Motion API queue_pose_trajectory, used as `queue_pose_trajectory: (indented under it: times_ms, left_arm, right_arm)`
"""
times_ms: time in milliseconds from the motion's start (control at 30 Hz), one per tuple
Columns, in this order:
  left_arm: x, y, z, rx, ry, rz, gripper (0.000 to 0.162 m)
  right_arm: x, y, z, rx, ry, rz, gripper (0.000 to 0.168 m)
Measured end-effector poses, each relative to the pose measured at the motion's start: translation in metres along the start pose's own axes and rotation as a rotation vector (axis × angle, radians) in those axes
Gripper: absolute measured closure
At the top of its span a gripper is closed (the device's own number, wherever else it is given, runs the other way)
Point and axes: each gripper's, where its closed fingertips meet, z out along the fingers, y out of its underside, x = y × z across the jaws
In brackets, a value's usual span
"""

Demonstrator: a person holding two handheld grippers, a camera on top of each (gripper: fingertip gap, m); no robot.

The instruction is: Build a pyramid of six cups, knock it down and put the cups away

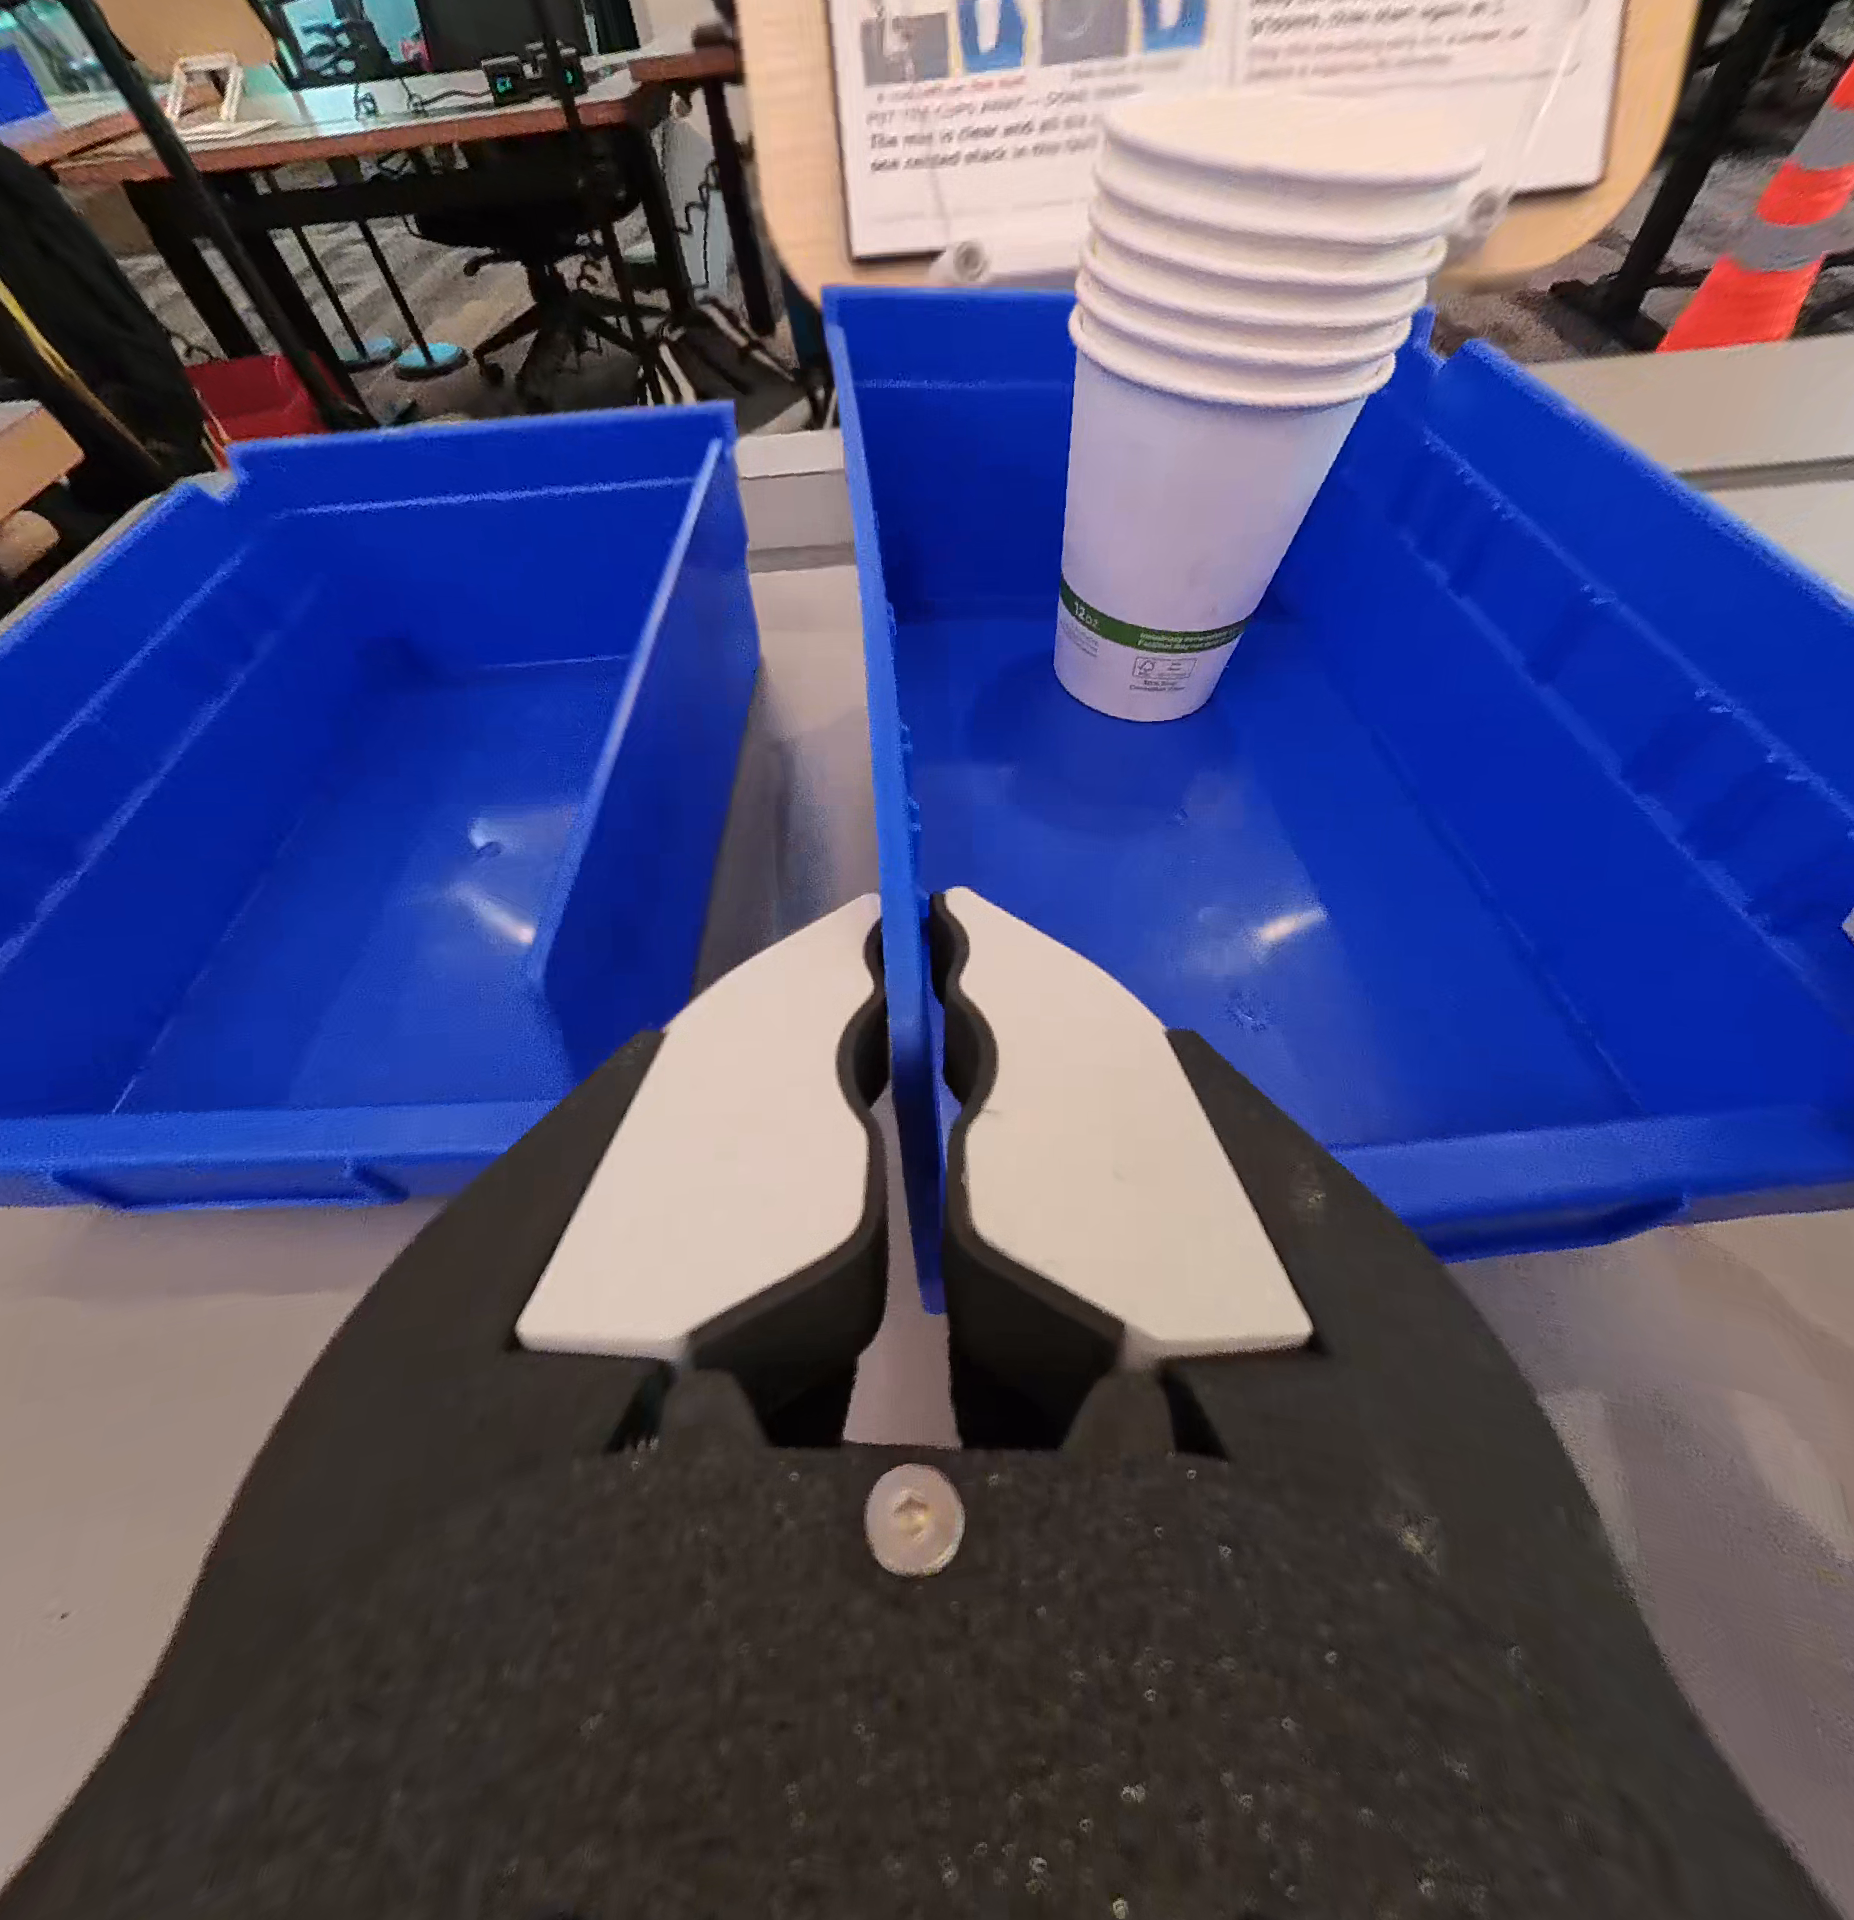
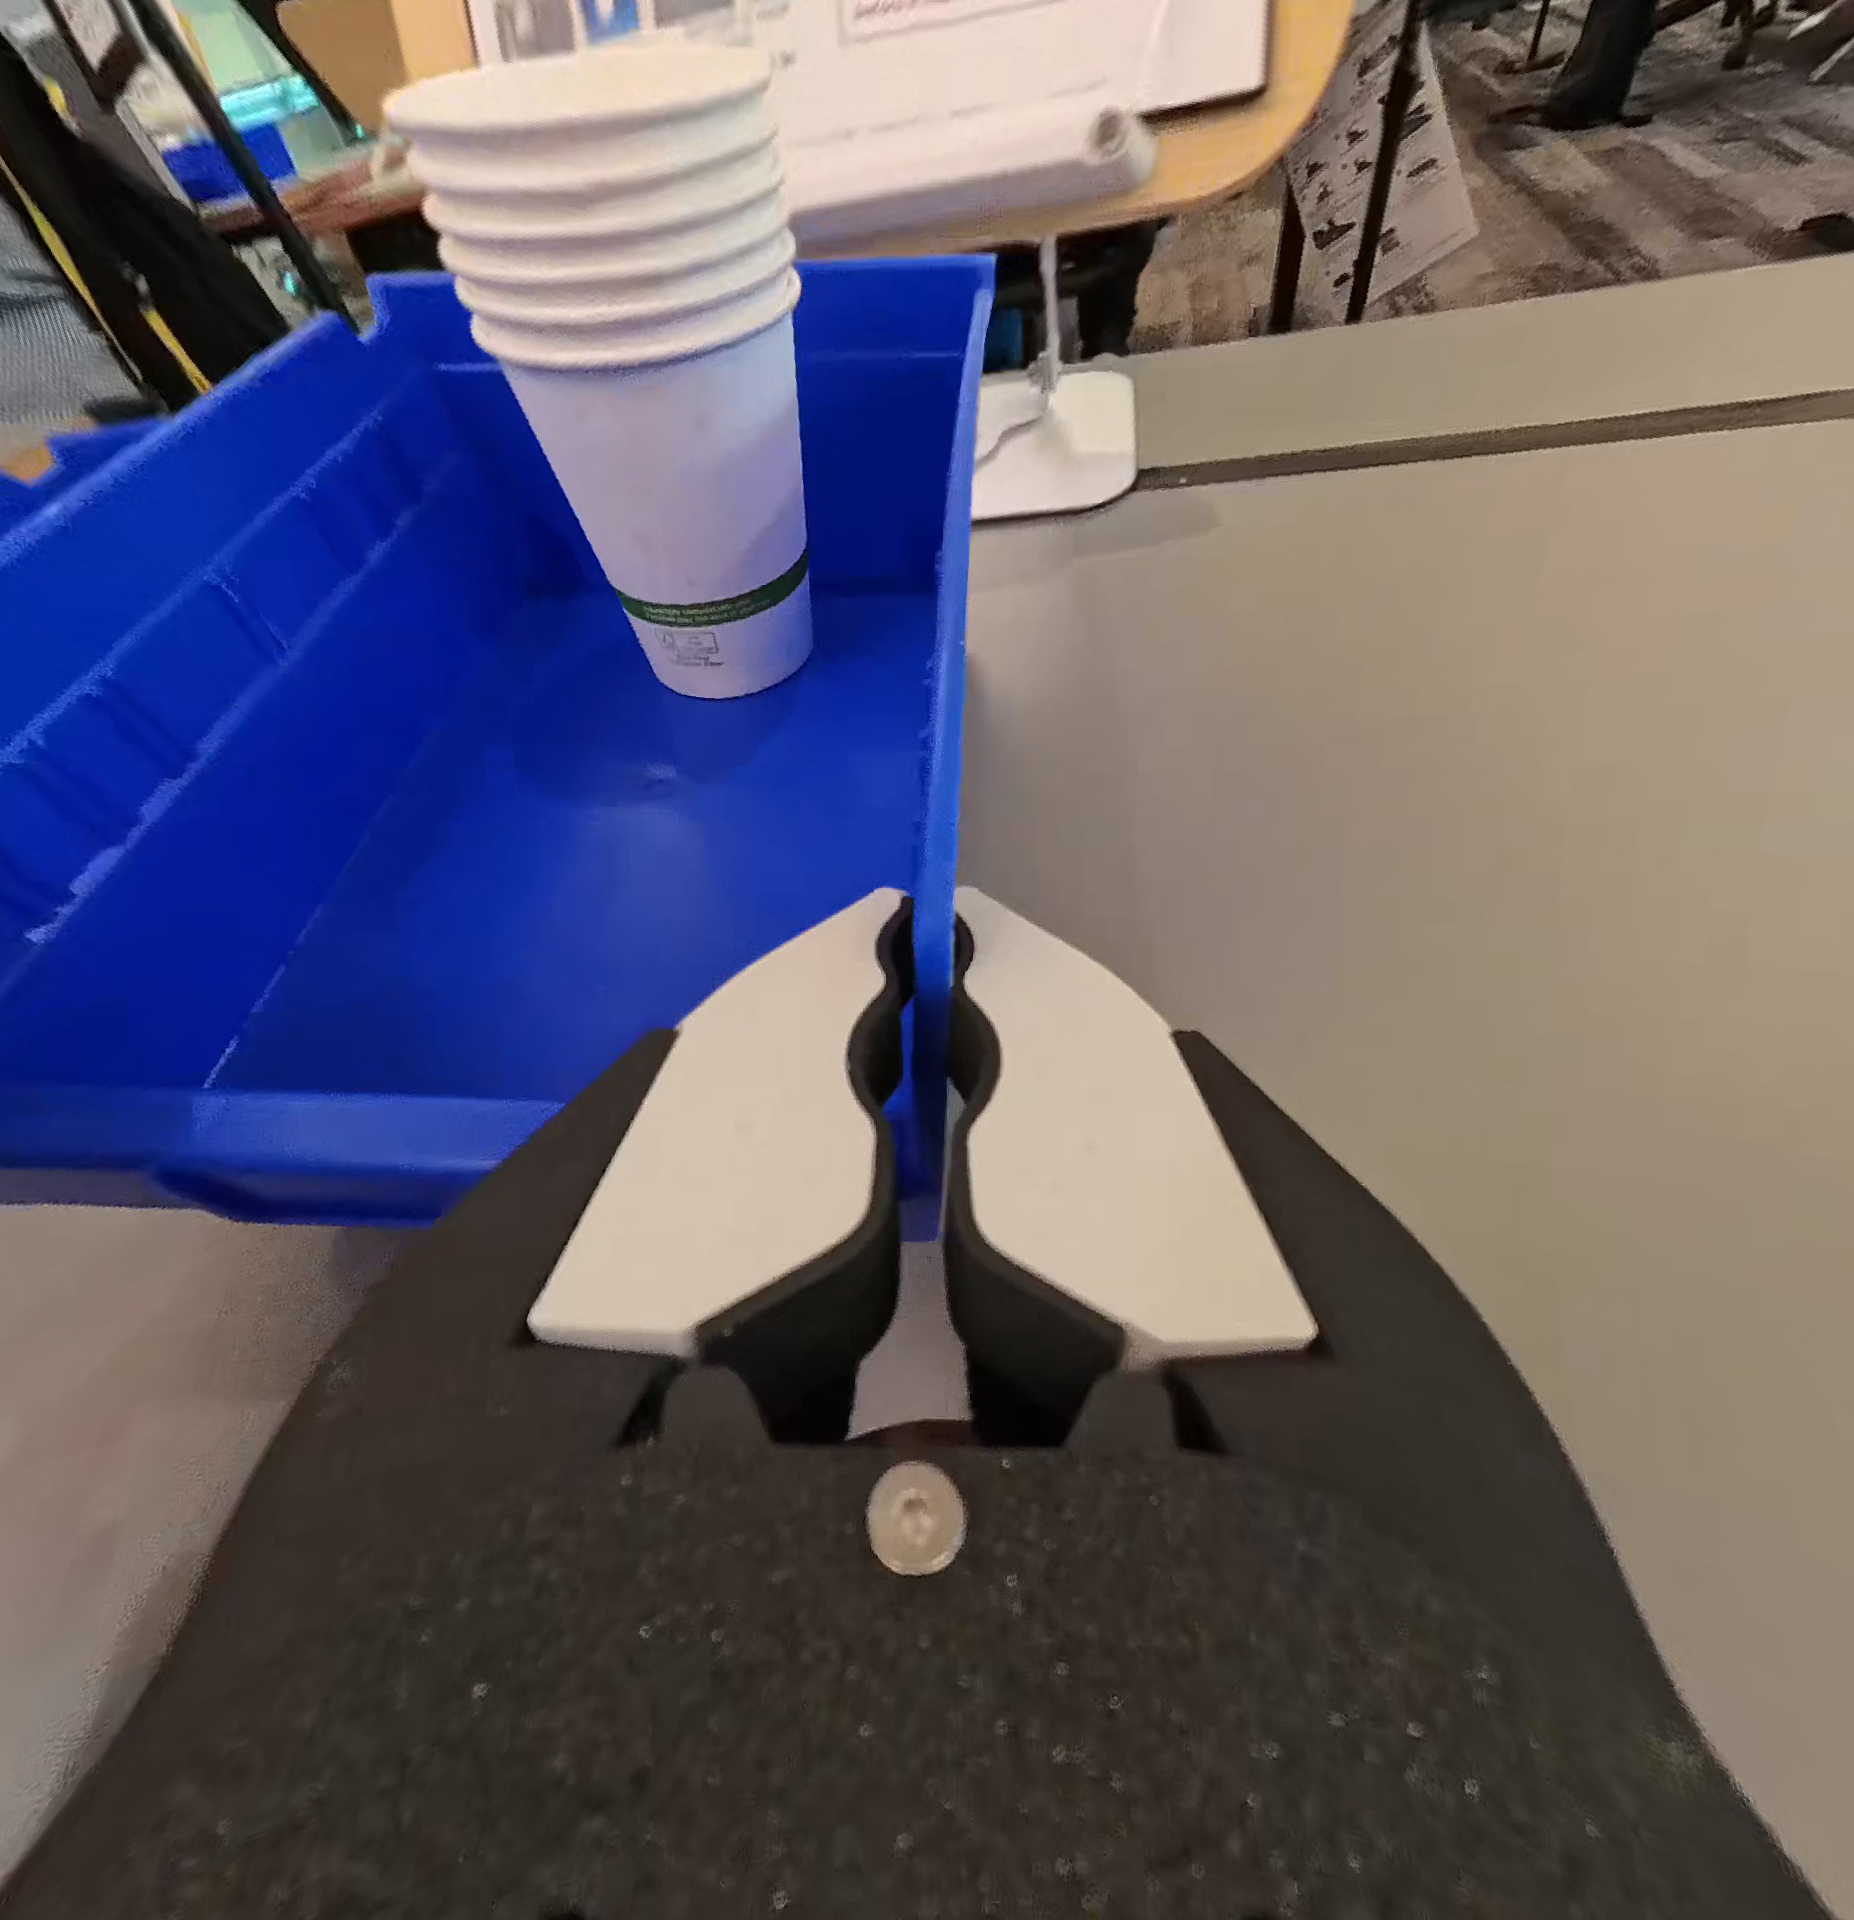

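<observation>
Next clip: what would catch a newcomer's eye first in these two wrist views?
The tall nested stack of white cups standing upright at the far end of the right blue bin. Next, both grippers clamp that bin's side walls: the left gripper on its left wall, the right gripper on its right wall. A second blue bin lies beside it on the left, on the grey table.

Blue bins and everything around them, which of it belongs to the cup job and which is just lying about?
Belongs:
stack of white cups
blue bin holding the stack
left gripper, clamped on its left wall
right gripper, clamped on its right wall

Lying about:
empty blue bin
white stand base
orange cone
</observation>
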Motion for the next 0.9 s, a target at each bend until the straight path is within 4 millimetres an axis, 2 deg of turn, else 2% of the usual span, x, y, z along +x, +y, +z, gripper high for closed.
queue_pose_trajectory:
  times_ms: [100, 167, 200, 233, 267, 333, 367, 400, 467, 533, 567, 600, 633, 700, 833, 900]
  left_arm:
    - [-0.009, 0.021, 0.009, -0.042, 0.016, -0.007, 0.158]
    - [-0.006, 0.034, 0.013, -0.049, 0.073, 0.003, 0.156]
    - [0.002, 0.035, 0.009, -0.032, 0.155, 0.005, 0.140]
    - [0.007, 0.033, 0.003, -0.027, 0.214, 0.008, 0.109]
    - [0.002, 0.029, -0.006, -0.022, 0.224, 0.001, 0.087]
    - [-0.014, 0.009, -0.032, 0.031, 0.280, -0.078, 0.082]
    - [-0.030, -0.001, -0.045, 0.067, 0.290, -0.109, 0.084]
    - [-0.056, -0.008, -0.054, 0.095, 0.257, -0.128, 0.090]
    - [-0.123, -0.018, -0.054, 0.132, 0.147, -0.160, 0.095]
    - [-0.199, -0.016, -0.033, 0.092, 0.017, -0.146, 0.100]
    - [-0.235, -0.010, -0.019, 0.040, -0.051, -0.143, 0.091]
    - [-0.259, -0.003, -0.006, -0.011, -0.074, -0.154, 0.086]
    - [-0.273, 0.004, 0.006, -0.049, -0.058, -0.177, 0.088]
    - [-0.285, 0.010, 0.027, -0.049, -0.020, -0.203, 0.096]
    - [-0.279, 0.033, 0.059, -0.123, 0.016, -0.140, 0.099]
    - [-0.285, 0.043, 0.069, -0.174, -0.065, -0.078, 0.115]
  right_arm:
    - [-0.004, 0.013, 0.006, -0.004, 0.009, -0.035, 0.165]
    - [-0.007, 0.008, 0.005, 0.024, -0.003, -0.091, 0.151]
    - [-0.008, 0.003, 0.000, 0.047, -0.007, -0.130, 0.140]
    - [-0.008, -0.003, -0.009, 0.075, -0.014, -0.170, 0.127]
    - [-0.013, -0.006, -0.020, 0.104, -0.055, -0.228, 0.117]
    - [-0.029, -0.008, -0.049, 0.165, -0.199, -0.345, 0.104]
    - [-0.038, -0.012, -0.065, 0.229, -0.257, -0.373, 0.106]
    - [-0.049, -0.013, -0.080, 0.284, -0.329, -0.402, 0.109]
    - [-0.071, -0.009, -0.093, 0.315, -0.419, -0.434, 0.108]
    - [-0.094, 0.011, -0.095, 0.208, -0.503, -0.429, 0.109]
    - [-0.106, 0.020, -0.096, 0.158, -0.546, -0.407, 0.105]
    - [-0.116, 0.028, -0.098, 0.121, -0.583, -0.388, 0.104]
    - [-0.124, 0.035, -0.099, 0.091, -0.607, -0.374, 0.103]
    - [-0.136, 0.050, -0.102, 0.015, -0.634, -0.343, 0.105]
    - [-0.160, 0.073, -0.110, -0.119, -0.718, -0.250, 0.106]
    - [-0.166, 0.081, -0.111, -0.142, -0.727, -0.244, 0.105]
